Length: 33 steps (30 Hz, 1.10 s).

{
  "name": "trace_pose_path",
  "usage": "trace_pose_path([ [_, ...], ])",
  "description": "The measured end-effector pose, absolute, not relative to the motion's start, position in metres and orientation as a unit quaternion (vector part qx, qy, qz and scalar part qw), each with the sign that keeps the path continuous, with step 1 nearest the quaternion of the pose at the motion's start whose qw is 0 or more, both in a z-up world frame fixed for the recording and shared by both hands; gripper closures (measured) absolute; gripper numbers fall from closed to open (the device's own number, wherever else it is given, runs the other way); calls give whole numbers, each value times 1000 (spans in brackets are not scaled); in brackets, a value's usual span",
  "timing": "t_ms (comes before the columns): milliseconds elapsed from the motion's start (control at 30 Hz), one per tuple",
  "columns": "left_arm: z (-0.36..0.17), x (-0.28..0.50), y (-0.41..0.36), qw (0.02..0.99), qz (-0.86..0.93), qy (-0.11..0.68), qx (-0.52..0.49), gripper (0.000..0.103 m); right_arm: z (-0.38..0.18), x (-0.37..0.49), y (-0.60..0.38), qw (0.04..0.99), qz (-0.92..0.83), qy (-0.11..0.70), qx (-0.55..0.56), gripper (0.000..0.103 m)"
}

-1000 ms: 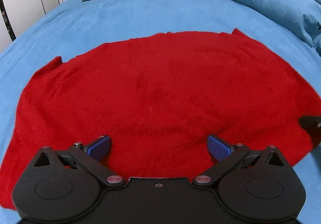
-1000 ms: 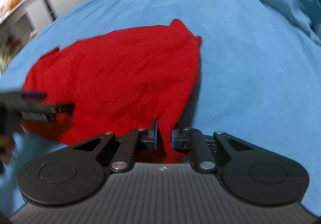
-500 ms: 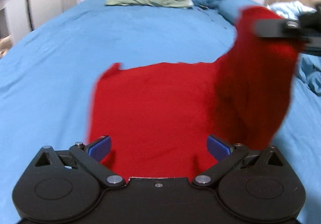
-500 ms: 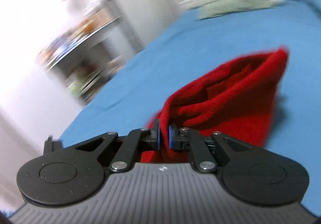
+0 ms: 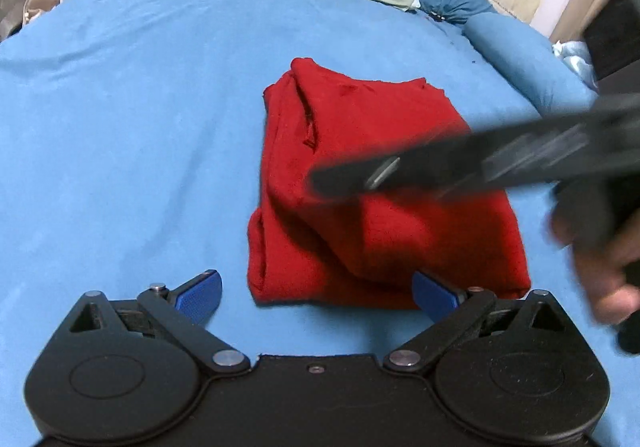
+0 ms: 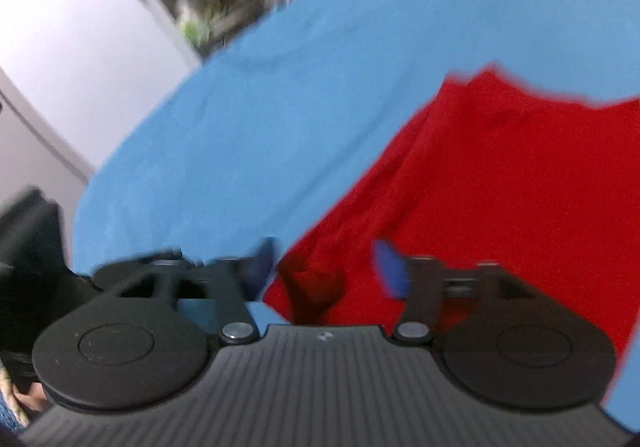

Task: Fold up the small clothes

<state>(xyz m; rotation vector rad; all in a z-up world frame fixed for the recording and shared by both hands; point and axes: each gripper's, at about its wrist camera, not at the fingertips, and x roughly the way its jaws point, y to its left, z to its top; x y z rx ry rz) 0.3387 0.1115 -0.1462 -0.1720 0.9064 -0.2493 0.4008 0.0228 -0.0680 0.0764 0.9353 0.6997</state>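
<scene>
We see red garment (image 5: 372, 183) folded in a bundle on blue bedsheet (image 5: 140, 107), our left gripper (image 5: 318, 289) spread wide at its near edge, holding nothing, right gripper (image 6: 326, 267) blurred, parted over the cloth, gripping nothing.

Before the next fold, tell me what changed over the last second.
The right tool carried one side of the red garment up and across to the left, folding it in half, then opened and let go. The garment now lies as a compact folded stack on the blue bedsheet. The left tool stayed open and held nothing throughout, hovering near the garment's near edge.
</scene>
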Motion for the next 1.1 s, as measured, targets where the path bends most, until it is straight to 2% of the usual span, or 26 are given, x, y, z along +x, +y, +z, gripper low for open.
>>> trace_pose_path([
  [67,-146,340,114,890,-113,434,-80,1,-47,388,3,860,305,406,38,17],
  [167,-147,338,118,891,-109,428,-104,1,-35,346,-37,907,220,358,25,10],
  [233,-147,340,119,893,-101,425,-109,1,-43,314,-59,925,166,340,8,10],
  [433,-145,342,115,901,-88,412,-99,1,-101,253,-86,933,68,352,-20,10],
  [667,-148,349,115,903,-81,408,-105,1,-147,262,-66,933,34,357,-39,13],
  [1100,-150,354,118,906,-79,403,-106,1,-140,255,-70,955,8,297,18,13],
])
